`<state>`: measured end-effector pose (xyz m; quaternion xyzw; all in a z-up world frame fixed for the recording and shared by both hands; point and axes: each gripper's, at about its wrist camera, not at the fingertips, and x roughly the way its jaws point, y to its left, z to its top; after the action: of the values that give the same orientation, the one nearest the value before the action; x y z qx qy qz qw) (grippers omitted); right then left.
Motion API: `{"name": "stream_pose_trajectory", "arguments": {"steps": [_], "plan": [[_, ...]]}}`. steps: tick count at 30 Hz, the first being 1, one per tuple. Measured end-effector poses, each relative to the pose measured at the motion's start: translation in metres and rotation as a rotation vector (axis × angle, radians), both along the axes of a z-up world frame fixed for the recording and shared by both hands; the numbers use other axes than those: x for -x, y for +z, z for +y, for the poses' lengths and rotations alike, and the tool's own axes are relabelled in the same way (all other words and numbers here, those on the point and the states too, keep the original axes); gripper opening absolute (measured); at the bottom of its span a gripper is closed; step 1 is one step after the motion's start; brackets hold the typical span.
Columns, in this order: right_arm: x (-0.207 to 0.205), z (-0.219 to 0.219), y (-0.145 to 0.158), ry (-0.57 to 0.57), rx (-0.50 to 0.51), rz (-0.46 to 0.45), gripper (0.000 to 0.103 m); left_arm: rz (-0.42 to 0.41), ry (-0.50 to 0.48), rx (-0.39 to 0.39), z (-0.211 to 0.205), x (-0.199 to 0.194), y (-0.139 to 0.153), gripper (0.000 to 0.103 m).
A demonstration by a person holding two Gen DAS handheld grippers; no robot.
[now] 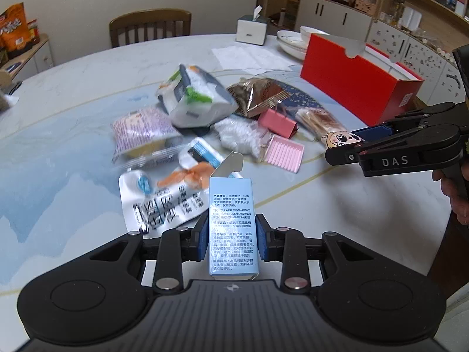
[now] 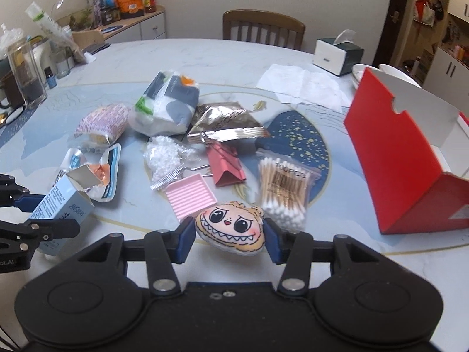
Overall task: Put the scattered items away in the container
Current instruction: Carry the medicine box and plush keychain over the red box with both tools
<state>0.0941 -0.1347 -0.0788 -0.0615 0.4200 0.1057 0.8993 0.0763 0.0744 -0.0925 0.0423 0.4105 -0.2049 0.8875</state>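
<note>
The pale-blue carton (image 1: 231, 228), clamped in the left claw (image 1: 232, 239), and the plush face (image 2: 230, 227), pinched in the right claw (image 2: 229, 243), could snag the red container's (image 2: 410, 158) upright flap ahead-right, spilling both.

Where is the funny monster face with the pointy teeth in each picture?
Left wrist view: the monster face toy peeks out at the right, pinched in the right claw.
Right wrist view: the same toy sits low in the middle, squeezed between the claw's blue pads.
Shared landmark: the red box, on the right in both views.
</note>
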Motion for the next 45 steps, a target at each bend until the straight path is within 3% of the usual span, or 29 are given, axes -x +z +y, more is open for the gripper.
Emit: {"name": "stream_pose_trajectory", "arguments": {"steps": [17, 28, 45], "plan": [[0.011, -0.050, 0.050, -0.086, -0.031, -0.055, 0.048, -0.061, -0.100, 0.037, -0.042, -0.018, 0.043, 0.031], [-0.003, -0.112, 0.090, -0.030, -0.052, -0.117, 0.048, -0.101, -0.097, 0.054, -0.102, -0.035, 0.078, 0.031], [-0.036, -0.209, 0.093, -0.026, -0.066, -0.133, 0.048, -0.159, -0.148, 0.031, -0.213, -0.068, 0.098, 0.031]]}}
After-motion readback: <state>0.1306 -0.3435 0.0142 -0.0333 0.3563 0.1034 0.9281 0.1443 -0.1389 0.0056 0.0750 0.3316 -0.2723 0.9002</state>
